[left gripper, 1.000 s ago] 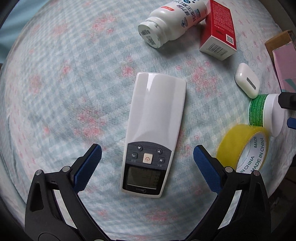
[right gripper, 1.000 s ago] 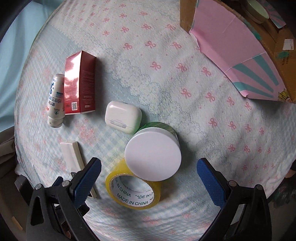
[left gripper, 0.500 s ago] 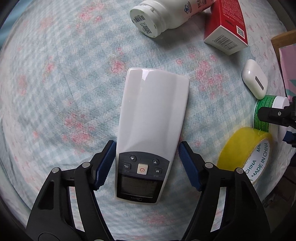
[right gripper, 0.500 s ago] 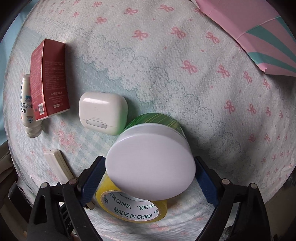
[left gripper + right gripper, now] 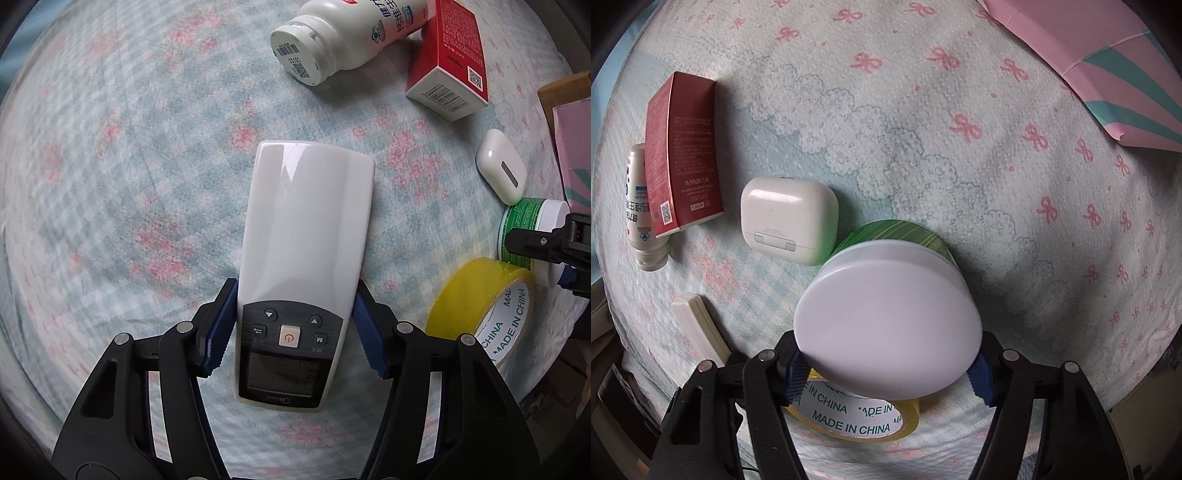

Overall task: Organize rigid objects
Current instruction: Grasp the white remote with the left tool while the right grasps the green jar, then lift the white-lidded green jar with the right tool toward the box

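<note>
Honestly, we've got both closing in. The left hand-held gripper (image 5: 293, 328) pinches the remote (image 5: 306, 240) – light, slick plastic – beside its buttons. Right of the remote, the right hand-held gripper (image 5: 886, 363) squeezes the stiff green jar (image 5: 888, 317) under its lid, beside the tape roll (image 5: 857, 421).

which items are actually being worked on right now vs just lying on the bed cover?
In hand:
- remote control, left gripper closing on it
- green jar with white lid, right gripper closing on it

Lying about:
- yellow tape roll
- white earbud case
- red box
- white bottle
- pink box
</note>
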### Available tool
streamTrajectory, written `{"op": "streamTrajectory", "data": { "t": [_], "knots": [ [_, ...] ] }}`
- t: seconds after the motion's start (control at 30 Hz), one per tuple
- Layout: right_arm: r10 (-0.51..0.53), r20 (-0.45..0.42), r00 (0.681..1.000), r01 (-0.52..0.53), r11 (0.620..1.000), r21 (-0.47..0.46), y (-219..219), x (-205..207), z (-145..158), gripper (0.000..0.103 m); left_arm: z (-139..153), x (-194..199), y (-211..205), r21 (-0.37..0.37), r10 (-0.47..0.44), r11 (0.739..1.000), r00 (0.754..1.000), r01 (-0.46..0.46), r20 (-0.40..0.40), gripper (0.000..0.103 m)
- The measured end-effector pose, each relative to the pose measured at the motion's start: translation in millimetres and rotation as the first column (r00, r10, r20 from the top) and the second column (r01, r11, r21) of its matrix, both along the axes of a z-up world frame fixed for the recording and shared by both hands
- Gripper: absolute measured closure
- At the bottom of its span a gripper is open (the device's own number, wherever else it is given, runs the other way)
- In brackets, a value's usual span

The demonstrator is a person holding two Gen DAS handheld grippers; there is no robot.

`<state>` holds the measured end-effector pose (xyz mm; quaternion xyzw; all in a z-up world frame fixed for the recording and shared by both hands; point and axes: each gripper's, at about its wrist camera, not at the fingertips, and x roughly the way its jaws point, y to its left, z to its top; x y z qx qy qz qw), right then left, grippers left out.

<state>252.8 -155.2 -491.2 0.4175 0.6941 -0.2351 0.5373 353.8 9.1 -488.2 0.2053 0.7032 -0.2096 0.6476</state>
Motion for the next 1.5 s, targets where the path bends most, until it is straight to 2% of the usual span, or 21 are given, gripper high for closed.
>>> {"op": "streamTrajectory", "data": {
  "t": [0.13,0.27,0.5,1.13,1.33,1.5],
  "knots": [
    [0.055,0.017,0.998,-0.055,0.998,-0.030,-1,1,9,0.038,8,-1,9,-0.011,0.001,1.000,1.000,-0.001,0.015,0.047],
    [0.046,0.032,0.998,-0.045,0.999,-0.024,-2,0,15,0.039,20,0,15,-0.027,0.013,1.000,1.000,-0.012,0.029,0.047],
    [0.094,0.070,0.993,-0.090,0.994,-0.054,0,-1,37,0.039,45,5,23,-0.061,0.026,0.998,0.999,-0.024,0.045,0.047],
    [0.121,0.125,0.985,-0.110,0.990,-0.092,-1,-16,79,0.039,98,-4,67,-0.181,0.101,0.979,0.994,-0.093,0.031,0.048],
    [0.114,0.132,0.985,-0.101,0.990,-0.098,2,-18,84,0.039,93,-5,76,-0.202,0.112,0.974,0.993,-0.105,0.024,0.048],
    [0.116,0.135,0.984,-0.102,0.989,-0.106,2,-20,88,0.039,109,-3,88,-0.229,0.115,0.968,0.993,-0.105,0.034,0.048]
  ]
}}
